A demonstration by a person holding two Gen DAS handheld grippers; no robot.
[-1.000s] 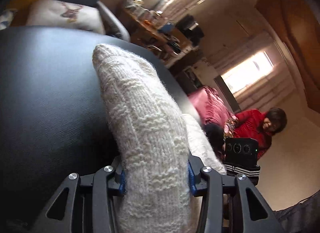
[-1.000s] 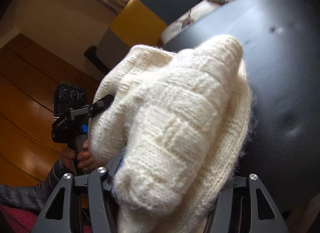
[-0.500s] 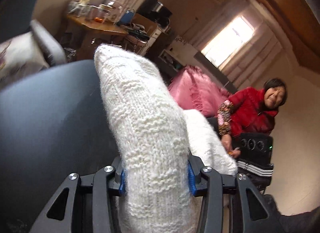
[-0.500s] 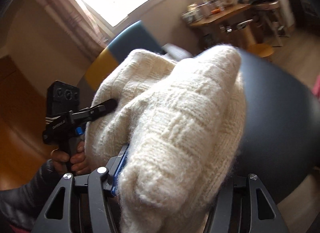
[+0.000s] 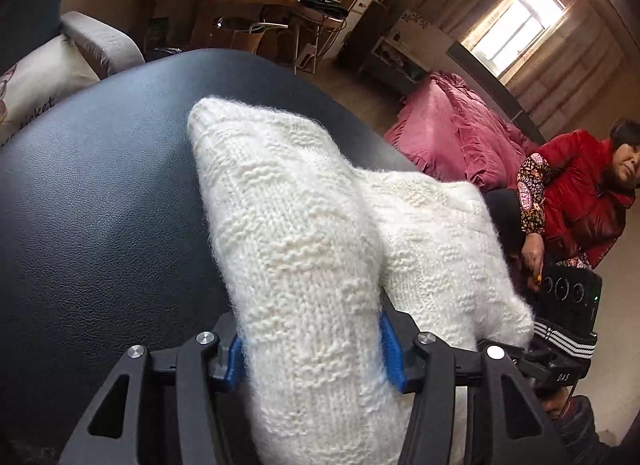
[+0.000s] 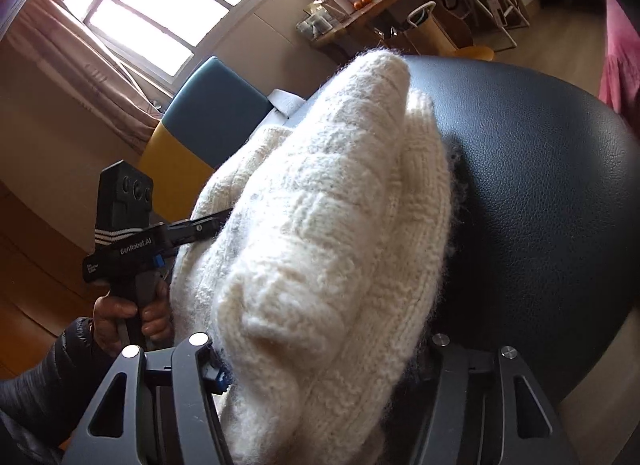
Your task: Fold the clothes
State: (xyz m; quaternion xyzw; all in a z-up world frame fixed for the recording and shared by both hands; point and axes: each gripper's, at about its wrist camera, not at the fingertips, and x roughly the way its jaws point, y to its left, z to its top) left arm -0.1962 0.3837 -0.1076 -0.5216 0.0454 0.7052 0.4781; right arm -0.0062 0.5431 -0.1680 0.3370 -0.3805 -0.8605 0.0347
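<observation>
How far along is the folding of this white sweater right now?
Midway, it seems. Done: the sweater is already bunched in layers. In hand: the left gripper and right gripper each pinch a thick fold over the black tabletop. Left: lay it flat and let go.

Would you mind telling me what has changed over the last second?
Both grippers swung with the white knitted garment, so the room behind shifted. The left gripper and right gripper stayed clamped on it over the black padded surface. Nothing was released.
</observation>
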